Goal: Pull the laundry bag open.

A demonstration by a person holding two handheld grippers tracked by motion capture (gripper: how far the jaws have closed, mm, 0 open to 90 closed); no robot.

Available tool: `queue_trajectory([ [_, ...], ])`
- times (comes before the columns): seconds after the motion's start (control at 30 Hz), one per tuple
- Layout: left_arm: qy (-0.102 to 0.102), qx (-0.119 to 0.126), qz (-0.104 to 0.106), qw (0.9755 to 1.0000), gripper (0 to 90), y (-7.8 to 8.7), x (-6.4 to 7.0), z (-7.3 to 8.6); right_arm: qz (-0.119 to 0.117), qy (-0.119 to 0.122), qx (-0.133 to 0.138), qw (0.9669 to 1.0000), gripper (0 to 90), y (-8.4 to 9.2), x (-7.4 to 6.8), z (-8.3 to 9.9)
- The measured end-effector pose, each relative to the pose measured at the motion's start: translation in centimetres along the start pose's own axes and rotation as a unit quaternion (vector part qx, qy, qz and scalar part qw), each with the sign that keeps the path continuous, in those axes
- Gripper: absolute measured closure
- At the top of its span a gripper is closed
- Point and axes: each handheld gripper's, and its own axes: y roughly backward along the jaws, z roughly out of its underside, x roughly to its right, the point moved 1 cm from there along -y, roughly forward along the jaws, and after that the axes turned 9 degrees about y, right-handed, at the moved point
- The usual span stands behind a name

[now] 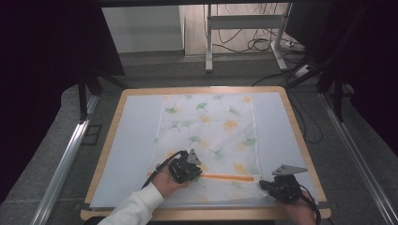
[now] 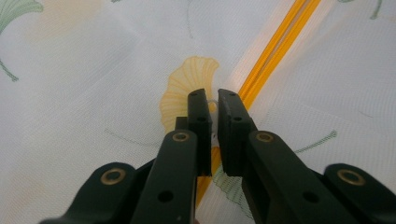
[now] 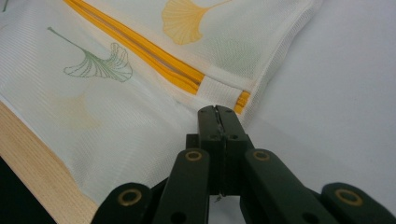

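The right gripper [image 3: 218, 112], jaws closed flat on the mesh bag [image 1: 209, 136] at its near right corner, sits by the bench [image 1: 300, 136] edge. The left gripper [image 2: 212, 100], jaws nearly closed around a small zipper pull, rides the orange zipper [image 1: 227, 177]. Beyond, the bag lies flat on a pale mat [image 1: 136, 140] with bare margins either side.

left claw [image 2: 212, 100] nearly closed; right claw [image 3: 217, 112] closed, both low

One mesh bag [image 1: 206, 136], one orange zipper [image 1: 227, 177], two grippers.
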Motion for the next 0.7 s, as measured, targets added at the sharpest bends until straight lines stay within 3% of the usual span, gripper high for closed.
queue_trajectory([
  [0.7,0.018,0.002,-0.009,0.9998,84.9,1.2,-1.2,1.7,-0.001,-0.001,-0.001,1.0,89.5,0.0,0.0,0.0],
])
